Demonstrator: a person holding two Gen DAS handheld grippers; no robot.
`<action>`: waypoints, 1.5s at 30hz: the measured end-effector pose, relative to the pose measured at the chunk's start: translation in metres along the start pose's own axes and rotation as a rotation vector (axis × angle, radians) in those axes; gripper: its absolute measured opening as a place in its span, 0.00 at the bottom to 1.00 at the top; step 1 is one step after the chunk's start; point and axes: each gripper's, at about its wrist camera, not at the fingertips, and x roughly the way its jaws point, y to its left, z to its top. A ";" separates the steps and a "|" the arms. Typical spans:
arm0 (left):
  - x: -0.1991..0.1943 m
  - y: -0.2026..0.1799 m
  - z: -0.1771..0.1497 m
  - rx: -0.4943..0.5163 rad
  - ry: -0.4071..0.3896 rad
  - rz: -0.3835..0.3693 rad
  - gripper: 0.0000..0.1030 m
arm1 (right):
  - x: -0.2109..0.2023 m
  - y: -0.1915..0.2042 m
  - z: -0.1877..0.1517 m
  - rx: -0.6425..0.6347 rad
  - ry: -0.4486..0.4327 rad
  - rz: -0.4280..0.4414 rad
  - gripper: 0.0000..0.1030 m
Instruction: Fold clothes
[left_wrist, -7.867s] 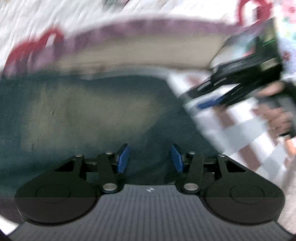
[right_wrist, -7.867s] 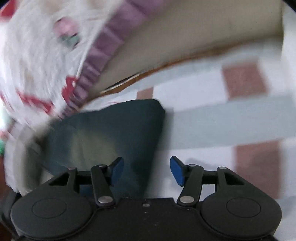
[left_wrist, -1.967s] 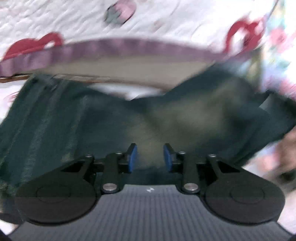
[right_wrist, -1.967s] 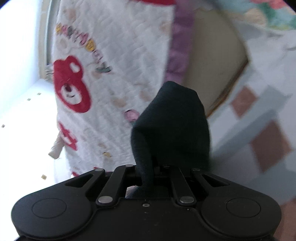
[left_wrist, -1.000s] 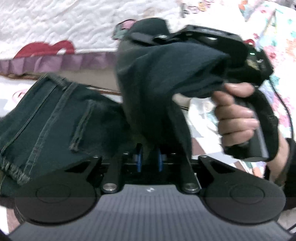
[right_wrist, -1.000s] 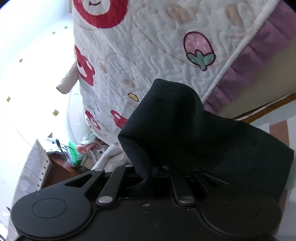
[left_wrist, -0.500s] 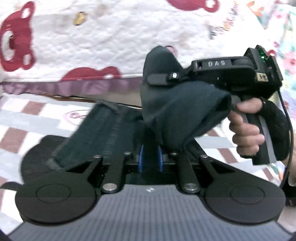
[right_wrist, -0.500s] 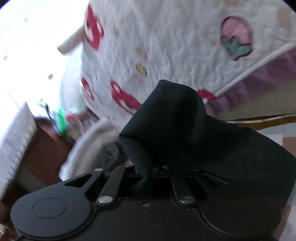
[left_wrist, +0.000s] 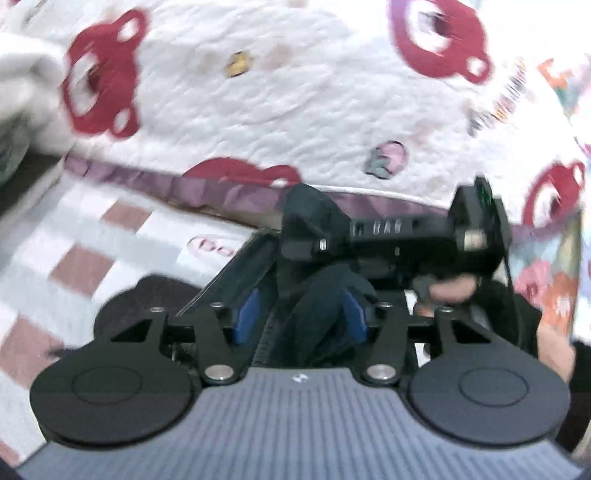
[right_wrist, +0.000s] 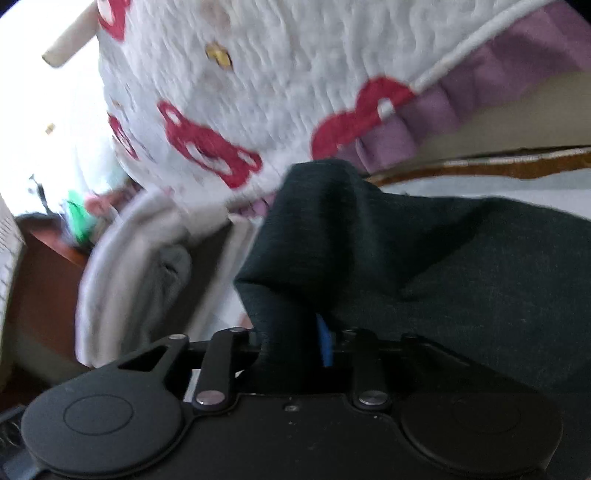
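The left hand-held gripper (left_wrist: 301, 314), clenched on the dark jeans (left_wrist: 325, 295) half a second ago, had sprung apart; the right hand-held gripper (right_wrist: 295, 339) stayed clamped on cloth, held over the checked floor mat (left_wrist: 74, 258), mid-fold.

Blurred "DAS" on right tool (left_wrist: 301, 245) body; quilt (left_wrist: 295, 103) lettering unreadable

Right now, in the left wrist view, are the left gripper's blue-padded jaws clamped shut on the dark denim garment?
No: the left gripper has its blue pads spread apart, with the dark denim garment lying loosely between them.
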 end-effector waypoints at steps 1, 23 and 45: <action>0.002 -0.004 0.000 0.016 0.007 -0.007 0.52 | -0.010 0.004 0.003 0.000 -0.024 0.039 0.41; 0.068 0.006 0.016 0.080 0.194 0.306 0.20 | -0.115 -0.003 -0.071 -0.240 -0.014 -0.256 0.47; 0.089 0.016 -0.001 0.286 0.238 0.530 0.03 | -0.078 0.003 -0.097 -0.411 0.112 -0.208 0.51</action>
